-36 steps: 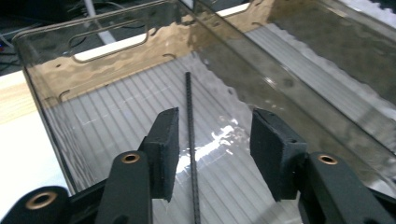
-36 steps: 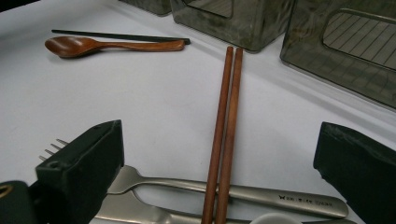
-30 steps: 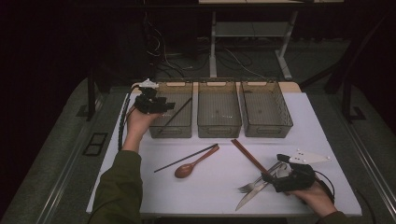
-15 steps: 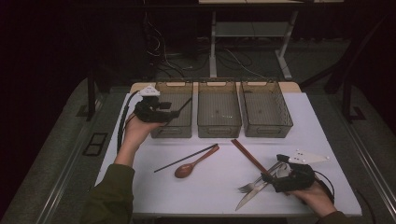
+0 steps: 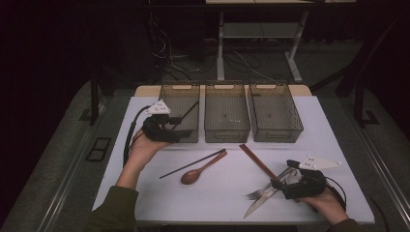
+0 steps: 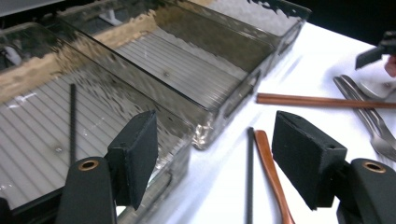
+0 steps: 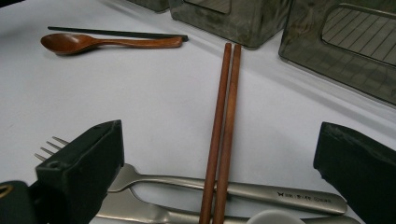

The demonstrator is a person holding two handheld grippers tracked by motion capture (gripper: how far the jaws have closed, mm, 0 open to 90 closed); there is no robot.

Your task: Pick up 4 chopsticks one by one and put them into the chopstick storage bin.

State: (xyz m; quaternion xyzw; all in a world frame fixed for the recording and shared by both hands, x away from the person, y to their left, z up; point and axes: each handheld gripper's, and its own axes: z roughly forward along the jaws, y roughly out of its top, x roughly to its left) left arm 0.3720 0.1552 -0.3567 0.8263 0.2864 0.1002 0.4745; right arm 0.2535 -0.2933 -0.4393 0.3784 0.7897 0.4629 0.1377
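The left gripper (image 5: 180, 137), just opening, holds nothing beside the left bin (image 5: 181, 87); right gripper (image 5: 285, 186) gapes empty.

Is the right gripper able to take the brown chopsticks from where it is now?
Probably yes: the right gripper is open and the brown chopsticks lie between its jaws, on top of the fork.

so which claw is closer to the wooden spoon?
Left. The left claw is above and left of the wooden spoon, at the left bin's front edge; the right claw sits farther off to its right, over the fork.
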